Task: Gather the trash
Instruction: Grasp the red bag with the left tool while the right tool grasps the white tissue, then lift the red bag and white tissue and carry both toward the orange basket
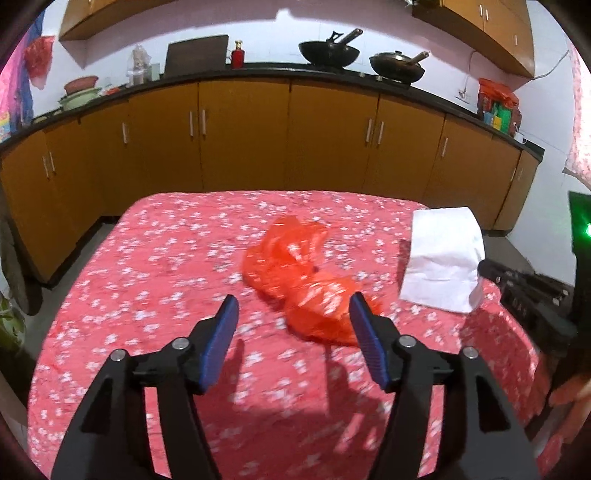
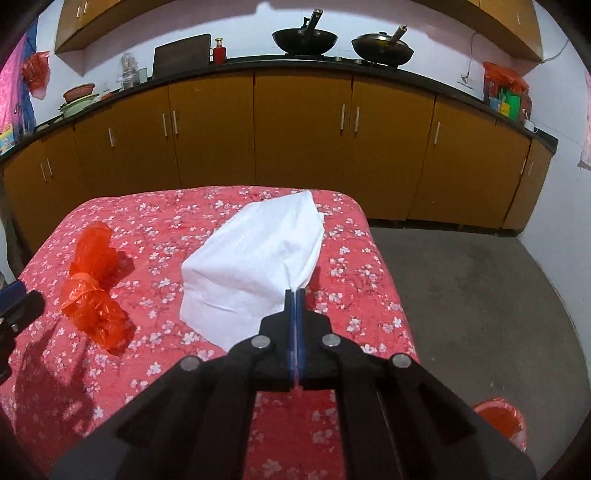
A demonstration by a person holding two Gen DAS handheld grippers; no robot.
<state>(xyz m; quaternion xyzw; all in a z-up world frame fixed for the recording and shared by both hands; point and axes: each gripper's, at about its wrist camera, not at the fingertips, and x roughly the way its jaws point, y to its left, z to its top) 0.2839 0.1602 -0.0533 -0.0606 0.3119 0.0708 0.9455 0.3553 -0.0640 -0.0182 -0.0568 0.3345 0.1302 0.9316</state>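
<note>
Left wrist view: the left gripper (image 1: 291,314), ribbed blue pads spread apart, hovered before a crinkled orange plastic bag (image 1: 295,273) on the floral cloth (image 1: 147,258). Right wrist view: the right gripper (image 2: 295,295) pinched a soft white tissue (image 2: 251,262). No writing was legible.

We see a tabletop (image 1: 110,295) covered in a pink cloth with small white flowers. Behind it runs a row of orange-brown cabinet doors (image 2: 303,129) under a dark counter (image 2: 240,64). On that counter stand two black woks (image 1: 328,53), one of them lidded, a red bottle (image 1: 238,55), a dark board (image 1: 195,53) leaning on the wall, and stacked bowls (image 1: 79,92) at the left. More cabinets (image 2: 517,22) hang above. The floor (image 2: 480,295) is grey concrete.
</note>
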